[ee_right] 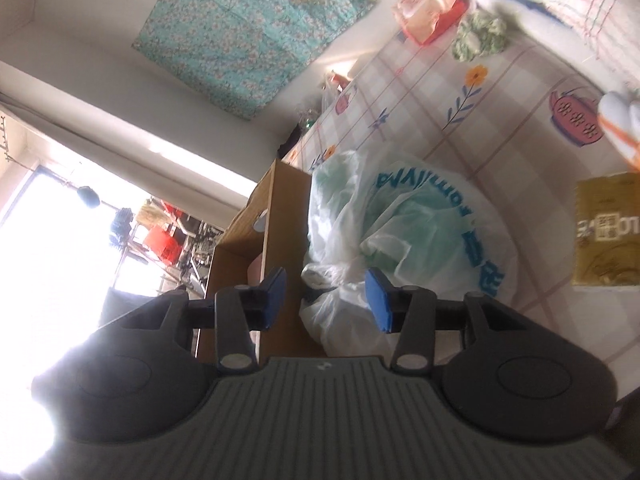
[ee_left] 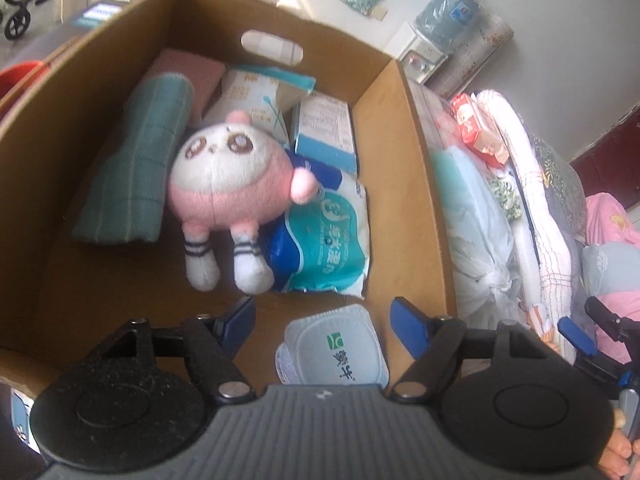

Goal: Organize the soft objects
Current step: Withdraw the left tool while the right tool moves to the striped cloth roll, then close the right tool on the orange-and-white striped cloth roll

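Observation:
A pink and white plush toy [ee_left: 224, 184] lies inside the cardboard box [ee_left: 404, 184], leaning on a rolled green towel [ee_left: 140, 160] and a blue and white wipes pack [ee_left: 328, 240]. My left gripper [ee_left: 324, 322] hovers open over the box's near end. Below its fingers rests a white plastic cup pack [ee_left: 340, 350], which neither pad touches. My right gripper [ee_right: 328, 300] is open, rolled sideways, pointing at a knotted white plastic bag [ee_right: 400, 232] with green contents beside the box [ee_right: 280, 216]. The bag's knot shows between the pads, untouched. The right gripper [ee_left: 592, 344] also shows in the left wrist view.
Tissue boxes [ee_left: 324, 132] and a pink pad [ee_left: 188, 68] fill the box's far end. On the checked flowered sheet [ee_right: 500, 92] lie a gold pack [ee_right: 608, 232], a red tissue pack [ee_right: 432, 8] and a green knitted piece [ee_right: 480, 36]. Folded bedding [ee_left: 540, 200] piles up right of the box.

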Tool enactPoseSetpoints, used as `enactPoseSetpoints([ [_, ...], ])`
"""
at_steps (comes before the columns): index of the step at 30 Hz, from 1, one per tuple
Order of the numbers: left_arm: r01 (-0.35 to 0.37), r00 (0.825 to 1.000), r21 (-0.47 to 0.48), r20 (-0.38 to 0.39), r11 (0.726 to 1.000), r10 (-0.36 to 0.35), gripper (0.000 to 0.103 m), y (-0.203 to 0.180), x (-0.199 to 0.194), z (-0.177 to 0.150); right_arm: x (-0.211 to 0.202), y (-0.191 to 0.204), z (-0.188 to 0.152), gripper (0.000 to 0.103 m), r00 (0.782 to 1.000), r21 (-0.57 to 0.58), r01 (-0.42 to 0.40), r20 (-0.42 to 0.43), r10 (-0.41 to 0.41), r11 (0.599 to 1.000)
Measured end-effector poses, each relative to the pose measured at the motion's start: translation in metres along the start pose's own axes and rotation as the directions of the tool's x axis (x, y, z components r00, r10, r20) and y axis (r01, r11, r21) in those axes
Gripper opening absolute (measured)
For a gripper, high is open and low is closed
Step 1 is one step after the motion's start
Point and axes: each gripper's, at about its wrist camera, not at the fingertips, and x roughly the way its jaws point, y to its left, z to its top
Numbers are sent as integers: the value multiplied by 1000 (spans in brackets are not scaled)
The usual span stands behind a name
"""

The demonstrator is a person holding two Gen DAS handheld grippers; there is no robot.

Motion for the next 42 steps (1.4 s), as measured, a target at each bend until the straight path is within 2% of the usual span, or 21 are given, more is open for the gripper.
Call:
enactPoseSetpoints([
  [4, -67, 985, 79, 164, 995, 54, 80, -24, -31, -5, -34, -21, 3, 47, 988, -9, 102, 114, -101, 995],
  [7, -59, 970, 154, 242, 986, 20, 85, -51, -48, -13, -53, -36, 5, 47, 965, -26, 201, 174, -194, 979],
  [9, -33, 965, 225, 260, 974, -27, 86, -76, -51, -19, -62, -42, 8, 48, 949, -50, 259, 199, -245, 965],
  [13, 42, 966, 359, 225, 932, -130, 87, -125, -42, -33, -65, -55, 23, 48, 908, -112, 386, 219, -356, 916],
  [19, 106, 976, 475, 120, 874, -184, 87, -180, 4, -57, -42, -82, 42, 48, 858, -188, 512, 145, -492, 838],
  [24, 134, 982, 517, 45, 845, -183, 87, -204, 36, -74, -22, -97, 46, 48, 849, -236, 524, 69, -524, 818],
  [27, 144, 983, 533, 18, 834, -182, 87, -212, 46, -82, -18, -99, 44, 46, 836, -270, 540, 65, -544, 797],
  [29, 148, 983, 538, 11, 830, -183, 87, -217, 49, -86, -18, -103, 46, 44, 836, -268, 539, 55, -546, 799],
  [32, 152, 984, 540, -4, 828, -178, 87, -221, 55, -90, -21, -115, 48, 35, 832, -247, 544, 37, -553, 802],
  [37, 159, 984, 546, -19, 823, -177, 87, -226, 61, -93, -36, -130, 52, 31, 876, -142, 480, 36, -480, 866],
  [42, 161, 984, 549, -25, 820, -177, 87, -229, 61, -95, -55, -127, 50, 27, 900, -77, 433, 81, -428, 898],
])
